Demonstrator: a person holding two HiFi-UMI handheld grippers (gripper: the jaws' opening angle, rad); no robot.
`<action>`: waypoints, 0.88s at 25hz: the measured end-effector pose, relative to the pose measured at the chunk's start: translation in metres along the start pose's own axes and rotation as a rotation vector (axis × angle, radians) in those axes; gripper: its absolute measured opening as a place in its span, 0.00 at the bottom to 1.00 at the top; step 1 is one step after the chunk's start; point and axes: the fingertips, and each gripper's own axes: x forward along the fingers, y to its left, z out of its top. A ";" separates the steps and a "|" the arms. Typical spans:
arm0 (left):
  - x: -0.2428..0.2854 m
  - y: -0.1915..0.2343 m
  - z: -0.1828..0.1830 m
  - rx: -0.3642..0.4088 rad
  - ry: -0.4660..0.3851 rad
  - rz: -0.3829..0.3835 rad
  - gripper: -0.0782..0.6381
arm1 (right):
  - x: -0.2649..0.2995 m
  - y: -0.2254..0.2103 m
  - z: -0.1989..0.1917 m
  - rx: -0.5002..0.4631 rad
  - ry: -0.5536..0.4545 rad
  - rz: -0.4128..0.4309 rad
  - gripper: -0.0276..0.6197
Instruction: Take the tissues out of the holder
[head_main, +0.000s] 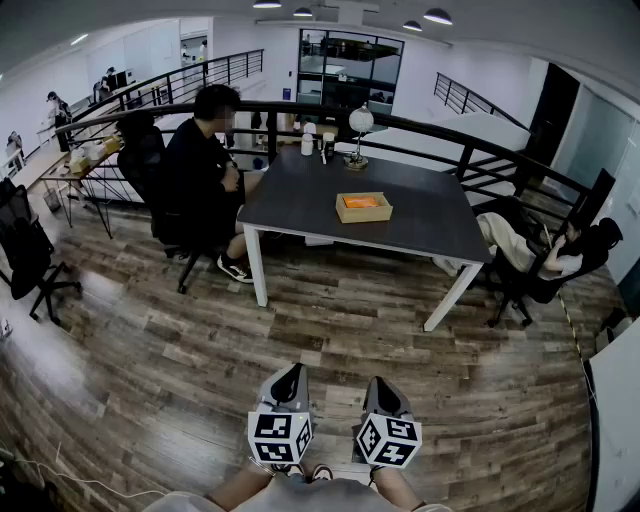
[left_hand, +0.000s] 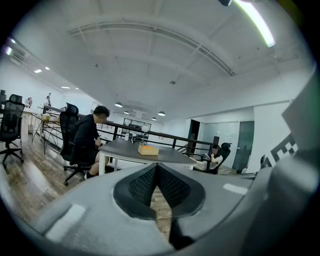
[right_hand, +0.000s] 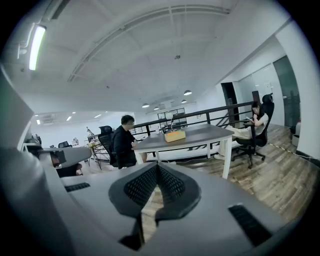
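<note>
Right now you stand on the wooden floor (head_main: 350, 330) with both grippers held low in front of you, side by side at the 6 o'clock edge of the head view and well apart from the worktop (head_main: 300, 195). Your left gripper (head_main: 290, 378) is clenched: in the left gripper view its jaws meet at the tips with nothing between them, only floor showing through the gap lower down. Your right gripper (head_main: 380, 390) is clenched the same way, tips together and empty. Each one carries its marker cube (head_main: 280, 437) nearest to you, and both point roughly toward 12 o'clock, tipped a little downward. The tissue holder (head_main: 363, 207), a shallow wooden box with an open top, sits on the dark worktop at about 12 o'clock from you, a touch toward 1, near the worktop's middle and closer to its near edge than its far one. What shows inside the holder is orange; whether that is the tissues themselves you cannot tell from this far off. A globe-shaped ornament (head_main: 360, 122) stands on the far edge of the worktop, at 12 o'clock from the holder. A person in black (head_main: 200, 170) sits at the worktop's 9 o'clock end, and a second person (head_main: 540, 250) leans back in a chair off its 3 o'clock end, beside the black railing (head_main: 470, 150).
</note>
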 end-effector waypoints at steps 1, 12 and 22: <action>0.000 0.001 0.000 -0.001 0.000 0.001 0.09 | 0.000 0.001 0.000 -0.002 0.001 0.000 0.05; -0.002 0.020 -0.003 -0.006 0.008 -0.002 0.09 | 0.009 0.012 -0.002 0.006 -0.012 -0.011 0.06; 0.004 0.048 -0.004 -0.014 0.012 0.007 0.09 | 0.022 0.016 -0.008 0.010 -0.006 -0.042 0.06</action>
